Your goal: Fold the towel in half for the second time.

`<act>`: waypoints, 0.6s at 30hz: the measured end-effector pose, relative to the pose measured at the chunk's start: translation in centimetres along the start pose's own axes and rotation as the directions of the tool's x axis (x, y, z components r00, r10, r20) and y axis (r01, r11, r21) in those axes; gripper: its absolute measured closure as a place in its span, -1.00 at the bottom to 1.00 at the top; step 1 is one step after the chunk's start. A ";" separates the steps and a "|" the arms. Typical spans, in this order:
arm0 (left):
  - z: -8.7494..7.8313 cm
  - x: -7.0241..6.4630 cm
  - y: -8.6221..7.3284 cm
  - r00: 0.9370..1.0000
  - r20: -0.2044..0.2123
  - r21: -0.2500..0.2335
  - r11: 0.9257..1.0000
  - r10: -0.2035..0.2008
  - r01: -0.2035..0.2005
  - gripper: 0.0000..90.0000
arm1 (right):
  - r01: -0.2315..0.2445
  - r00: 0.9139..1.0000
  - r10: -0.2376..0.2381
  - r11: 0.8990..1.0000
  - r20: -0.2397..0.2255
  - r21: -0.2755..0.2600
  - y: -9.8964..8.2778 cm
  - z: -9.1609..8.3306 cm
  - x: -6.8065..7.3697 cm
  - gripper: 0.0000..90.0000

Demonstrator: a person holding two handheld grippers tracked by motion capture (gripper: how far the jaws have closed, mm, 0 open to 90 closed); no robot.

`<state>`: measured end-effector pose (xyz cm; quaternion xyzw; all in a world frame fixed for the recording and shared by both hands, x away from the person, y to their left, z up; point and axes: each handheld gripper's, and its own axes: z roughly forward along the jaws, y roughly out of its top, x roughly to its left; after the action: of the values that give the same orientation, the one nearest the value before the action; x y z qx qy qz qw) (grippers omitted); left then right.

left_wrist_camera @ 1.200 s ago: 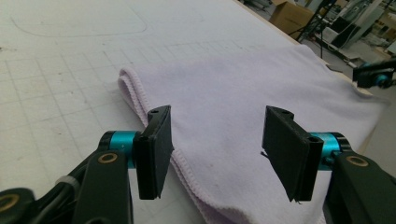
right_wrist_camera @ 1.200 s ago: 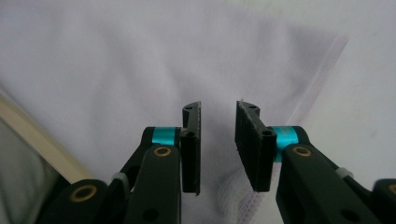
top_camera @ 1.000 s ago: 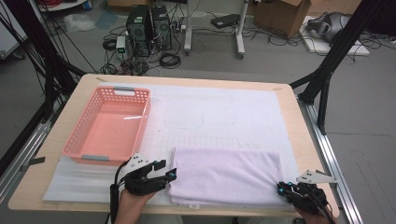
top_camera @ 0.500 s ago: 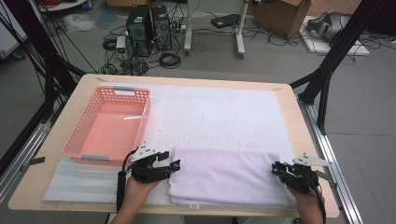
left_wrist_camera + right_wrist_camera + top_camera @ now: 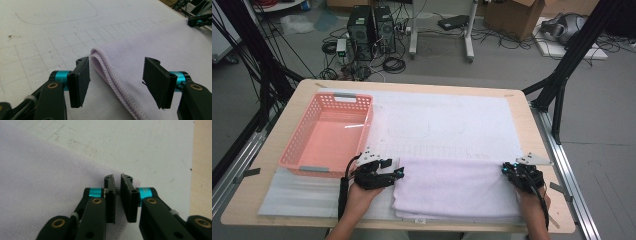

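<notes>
Towel [image 5: 457,187] sits folded at the near edge of the table, lilac, soft, stitched layers stacked at its left fold. My left gripper [image 5: 116,82] has its jaws wide apart straddling that fold, nothing pinched. My right gripper [image 5: 117,195] is almost clenched at the far right corner; I can't tell if cloth is caught. Risk as I see it: grabbing only the top layer, so the fold peels apart when lifted.
</notes>
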<state>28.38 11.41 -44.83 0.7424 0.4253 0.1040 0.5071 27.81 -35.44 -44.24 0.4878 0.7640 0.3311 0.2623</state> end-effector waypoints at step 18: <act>3.4 -0.9 1.0 0.999 -0.038 0.110 0.994 0.007 -0.003 -0.14 | -0.117 0.990 0.116 0.993 -0.077 -0.011 -1.3 -1.5 -1.5 0.03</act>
<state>30.40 8.38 -45.30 0.7683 0.4381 0.0960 0.4567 26.57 -37.58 -44.14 0.5165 0.7411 0.3701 0.2169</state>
